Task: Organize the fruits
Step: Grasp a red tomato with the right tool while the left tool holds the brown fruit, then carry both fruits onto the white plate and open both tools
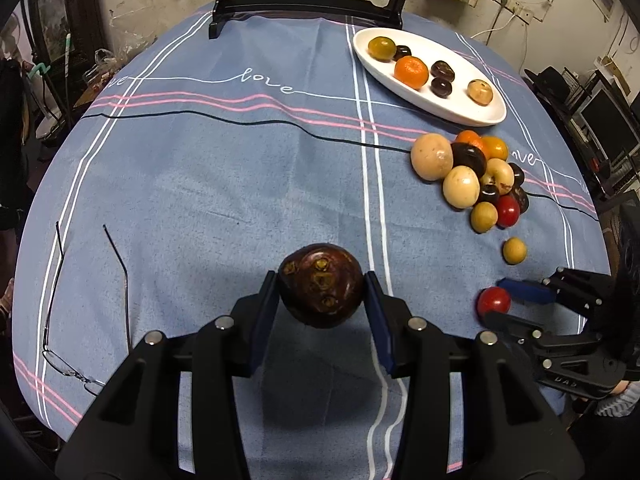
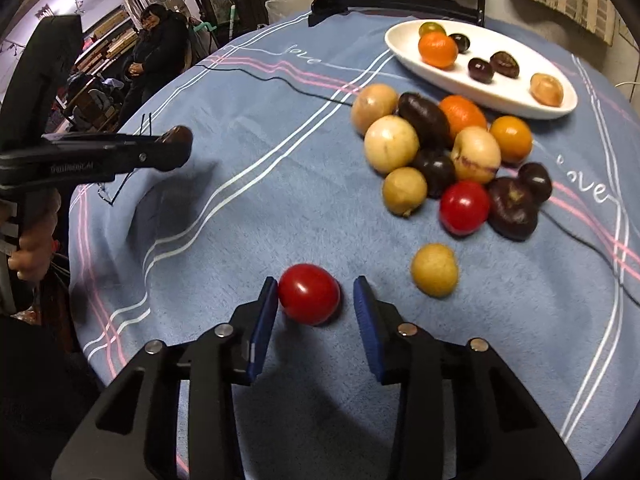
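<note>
While straddling the red tomato (image 2: pixel 309 294) on the blue cloth (image 2: pixel 248 216): right gripper (image 2: pixel 316 300) part-open, left pad touching, right pad apparently clear.
Centre, then close gently; left gripper (image 1: pixel 322 286) clamped on dark fruit (image 1: pixel 321 284), bound for white dish (image 1: pixel 452 108).

A dark brown mangosteen (image 1: pixel 321 285) sits clamped between the left claw's (image 1: pixel 322 292) pads, clear of the bench. A glossy red tomato (image 2: pixel 309 294) rests on the cloth between the right claw's (image 2: pixel 316 300) fingers, touching the left pad. Ahead of it lie a heap of mixed fruits (image 2: pixel 448 156) and a white oval dish (image 2: pixel 404 46) holding six.
</note>
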Demonstrator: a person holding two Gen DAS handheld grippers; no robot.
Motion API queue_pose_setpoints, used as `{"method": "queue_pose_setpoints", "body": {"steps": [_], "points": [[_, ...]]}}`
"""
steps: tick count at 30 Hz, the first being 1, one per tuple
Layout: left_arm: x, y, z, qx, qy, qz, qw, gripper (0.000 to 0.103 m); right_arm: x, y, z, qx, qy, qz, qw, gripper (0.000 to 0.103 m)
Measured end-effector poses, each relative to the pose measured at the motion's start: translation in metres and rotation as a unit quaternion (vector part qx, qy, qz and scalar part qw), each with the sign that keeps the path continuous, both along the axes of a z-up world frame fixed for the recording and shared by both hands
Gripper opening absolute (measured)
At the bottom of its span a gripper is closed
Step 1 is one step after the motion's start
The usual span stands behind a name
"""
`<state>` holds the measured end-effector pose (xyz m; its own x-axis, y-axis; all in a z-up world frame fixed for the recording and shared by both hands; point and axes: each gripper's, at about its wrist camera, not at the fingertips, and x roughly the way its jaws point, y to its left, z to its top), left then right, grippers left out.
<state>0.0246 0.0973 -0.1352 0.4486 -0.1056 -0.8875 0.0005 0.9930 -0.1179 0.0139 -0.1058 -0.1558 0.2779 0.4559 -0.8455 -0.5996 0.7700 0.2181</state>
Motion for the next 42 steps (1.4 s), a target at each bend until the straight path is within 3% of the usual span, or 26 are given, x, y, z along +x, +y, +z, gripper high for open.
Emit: {"method": "queue_pose_setpoints", "body": {"steps": [8, 15, 21, 30, 42], "points": [[0.013, -0.019, -0.001, 0.005, 0.005, -0.032, 0.9995, 0.043, -0.005, -0.010, 0.006, 0.002, -0.020, -0.009, 1.000, 0.030], [0.030, -0.030, -0.004, 0.004, 0.009, -0.051, 0.9987, 0.043, 0.013, -0.069, 0.022, 0.054, -0.014, -0.128, 0.990, 0.030], [0.054, -0.041, 0.002, 0.009, -0.001, -0.064, 0.9979, 0.044, 0.023, -0.106, 0.030, 0.063, -0.015, -0.190, 0.980, 0.030], [0.109, -0.074, 0.019, 0.000, -0.033, -0.093, 0.9952, 0.044, 0.075, -0.111, 0.047, 0.048, -0.055, -0.192, 0.979, 0.030], [0.186, -0.136, 0.012, -0.011, -0.041, -0.151, 0.9876, 0.044, 0.145, -0.116, 0.060, 0.053, -0.090, -0.197, 0.975, 0.030]]}}
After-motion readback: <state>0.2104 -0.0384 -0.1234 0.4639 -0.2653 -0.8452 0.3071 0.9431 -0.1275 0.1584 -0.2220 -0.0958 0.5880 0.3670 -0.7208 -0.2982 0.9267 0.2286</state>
